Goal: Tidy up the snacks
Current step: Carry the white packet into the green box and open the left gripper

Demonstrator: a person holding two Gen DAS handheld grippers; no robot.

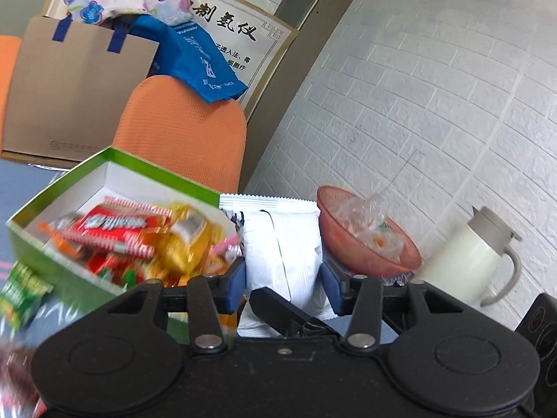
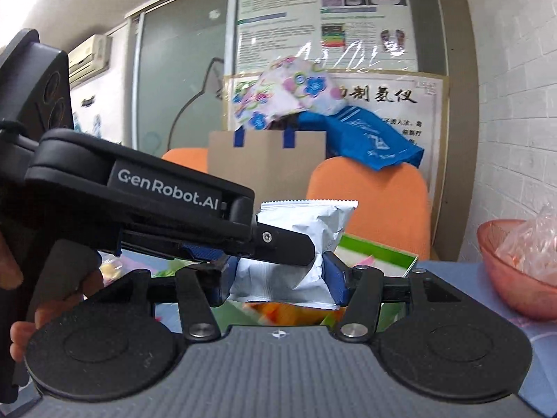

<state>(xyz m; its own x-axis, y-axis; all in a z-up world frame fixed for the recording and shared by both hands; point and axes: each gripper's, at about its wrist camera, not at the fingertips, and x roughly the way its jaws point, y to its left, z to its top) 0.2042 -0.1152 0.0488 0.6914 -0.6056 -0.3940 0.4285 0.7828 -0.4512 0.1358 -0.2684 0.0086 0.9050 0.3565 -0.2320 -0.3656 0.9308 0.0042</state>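
Note:
A white snack packet is held upright by both grippers at once. My left gripper is shut on the packet's lower part. My right gripper is shut on the same packet, and the left gripper's body crosses in front of it from the left. A green box with white inside walls sits to the left, holding several red, gold and orange snack packets. The box's far edge shows in the right wrist view.
A pink bowl with crumpled clear wrappers stands right of the packet; it shows at the right edge too. A cream jug stands by the brick wall. A green snack packet lies left of the box. Orange chairs stand behind.

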